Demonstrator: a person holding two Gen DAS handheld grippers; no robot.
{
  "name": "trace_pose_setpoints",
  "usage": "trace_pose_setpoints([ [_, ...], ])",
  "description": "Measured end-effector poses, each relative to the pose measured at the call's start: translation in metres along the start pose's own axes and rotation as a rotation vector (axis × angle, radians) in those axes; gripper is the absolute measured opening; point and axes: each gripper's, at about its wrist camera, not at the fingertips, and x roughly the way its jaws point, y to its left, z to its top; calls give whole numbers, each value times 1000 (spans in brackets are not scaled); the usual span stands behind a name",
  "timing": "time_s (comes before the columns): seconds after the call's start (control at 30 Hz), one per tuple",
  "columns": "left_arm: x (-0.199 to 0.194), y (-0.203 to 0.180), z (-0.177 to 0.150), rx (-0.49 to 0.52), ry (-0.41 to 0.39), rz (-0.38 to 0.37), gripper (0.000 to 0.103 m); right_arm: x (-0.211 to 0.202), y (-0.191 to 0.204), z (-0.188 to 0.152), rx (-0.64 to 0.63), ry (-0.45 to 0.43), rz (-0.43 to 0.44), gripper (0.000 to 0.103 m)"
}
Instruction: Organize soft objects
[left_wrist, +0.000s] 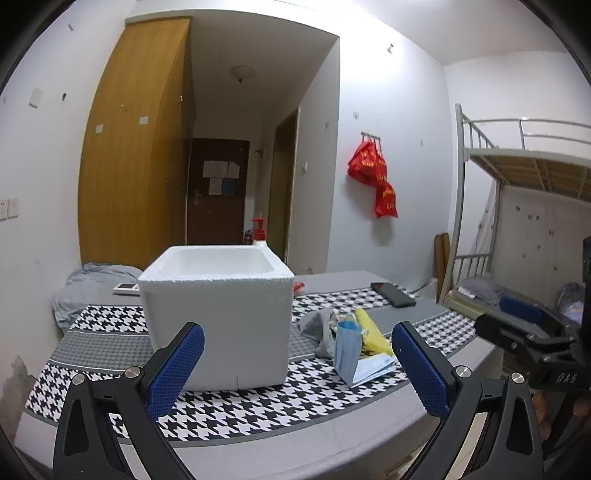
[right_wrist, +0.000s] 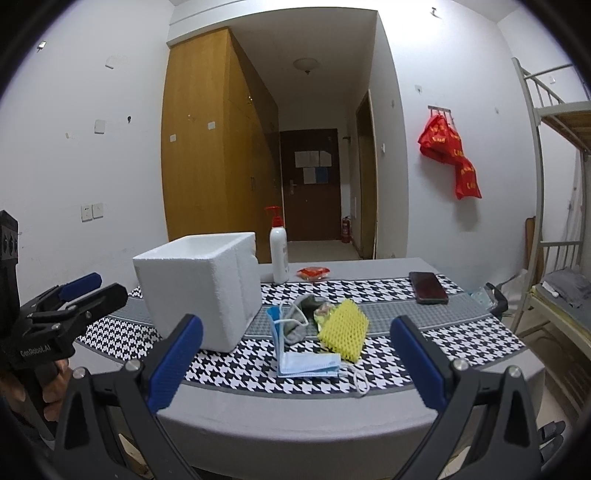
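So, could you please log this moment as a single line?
left gripper: open, empty | right gripper: open, empty | masks, yellow foam net: on table | foam box: upright

Both wrist views low at table (left_wrist: 258, 435) near edge, facing hallway; share foam box (right_wrist: 195, 291).

The worktop (right_wrist: 295, 417) carries a houndstooth runner (right_wrist: 406, 363). On it: foam box (right_wrist: 195, 291) left, masks (right_wrist: 308, 363), yellow sponge (right_wrist: 345, 326), grey cloth (right_wrist: 301, 321) centre, phone (right_wrist: 428, 288) far right.
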Motion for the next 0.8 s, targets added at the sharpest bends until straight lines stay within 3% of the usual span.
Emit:
trace_pose_setpoints([
  [0.4,30,-24,-15,35,52,-20,102,6,-23,-9,22,23,-42,103],
  [0.8,72,-43,-28,64,133,-18,102,42,-54,-20,63,90,-64,103],
])
